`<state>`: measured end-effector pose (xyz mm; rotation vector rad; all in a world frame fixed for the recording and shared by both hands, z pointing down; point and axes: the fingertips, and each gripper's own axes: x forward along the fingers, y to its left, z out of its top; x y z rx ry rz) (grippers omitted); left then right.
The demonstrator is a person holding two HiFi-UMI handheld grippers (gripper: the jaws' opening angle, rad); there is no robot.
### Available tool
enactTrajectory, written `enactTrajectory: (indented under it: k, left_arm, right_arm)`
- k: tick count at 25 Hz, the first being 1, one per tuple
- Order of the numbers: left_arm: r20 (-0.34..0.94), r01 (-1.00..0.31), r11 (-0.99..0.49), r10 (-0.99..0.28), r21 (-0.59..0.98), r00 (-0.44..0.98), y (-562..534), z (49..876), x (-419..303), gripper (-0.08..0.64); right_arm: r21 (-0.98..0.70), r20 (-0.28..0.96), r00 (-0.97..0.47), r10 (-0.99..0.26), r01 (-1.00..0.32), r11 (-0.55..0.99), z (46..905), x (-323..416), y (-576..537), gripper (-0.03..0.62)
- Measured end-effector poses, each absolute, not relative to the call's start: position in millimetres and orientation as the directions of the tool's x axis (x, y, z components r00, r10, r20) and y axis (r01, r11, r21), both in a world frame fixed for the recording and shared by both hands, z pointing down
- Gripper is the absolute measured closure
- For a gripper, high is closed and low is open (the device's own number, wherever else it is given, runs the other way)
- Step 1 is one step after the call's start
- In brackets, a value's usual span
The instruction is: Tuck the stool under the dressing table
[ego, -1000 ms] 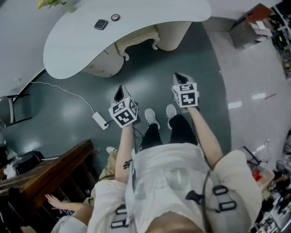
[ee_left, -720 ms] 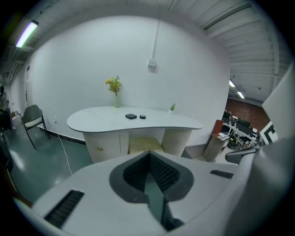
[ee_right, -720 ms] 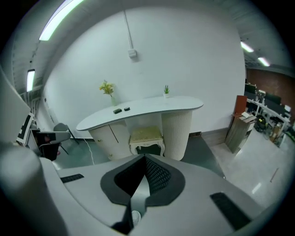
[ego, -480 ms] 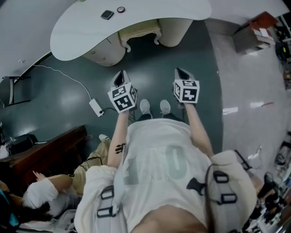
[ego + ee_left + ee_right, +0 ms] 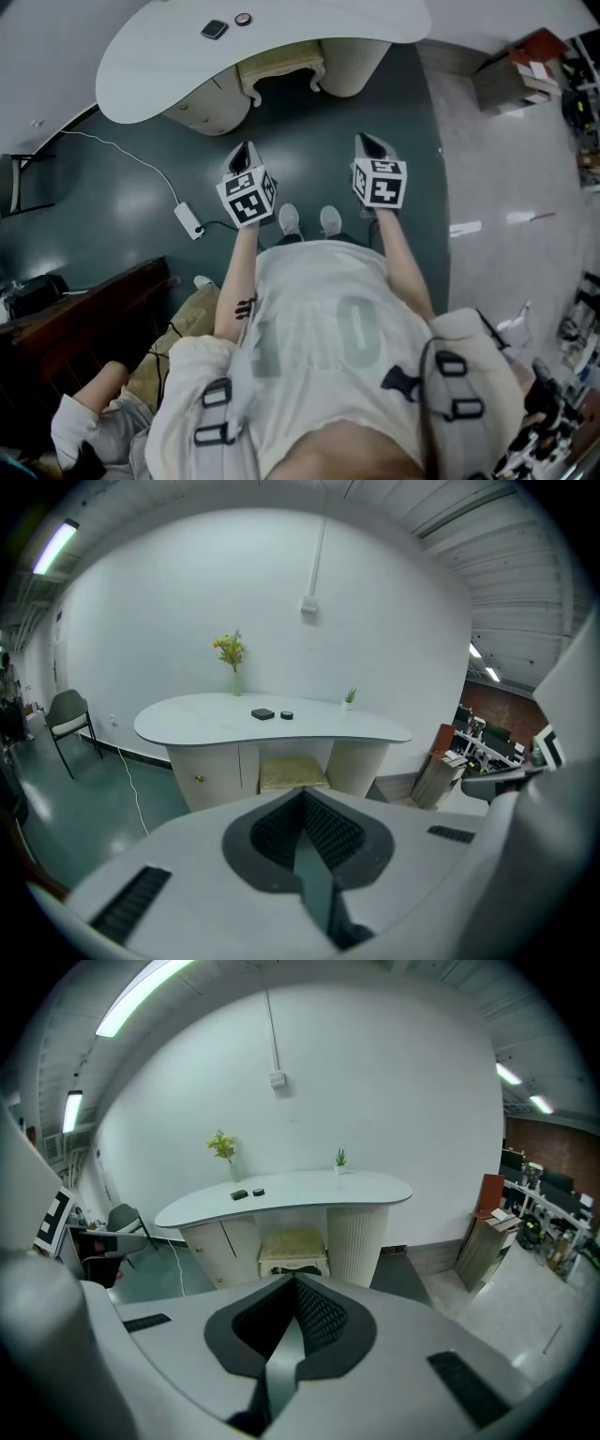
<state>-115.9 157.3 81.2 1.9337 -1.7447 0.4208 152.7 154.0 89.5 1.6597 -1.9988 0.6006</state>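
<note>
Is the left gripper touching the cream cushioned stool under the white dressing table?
Apart. The head view shows bare dark green floor between the left gripper and the cream cushioned stool.

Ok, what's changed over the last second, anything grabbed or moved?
Little. The person's shoes have drawn level side by side, and the dressing table sits slightly higher in the head view, so the view has shifted. Nothing was taken hold of or let go: the left gripper and right gripper stay shut and empty, and the stool stays tucked under the table.
</note>
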Motion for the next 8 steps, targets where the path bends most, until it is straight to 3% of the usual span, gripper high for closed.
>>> enactTrajectory:
  k: [8]
  left_arm:
    - [0.552,-0.985,-0.04,-0.824,0.168,0.128,130.6,75.6,-96.6,0.557]
  right_arm:
    - [-0.043,0.617,-0.188,-0.764,-0.977,0.207,87.7,164.3,126.7,0.591]
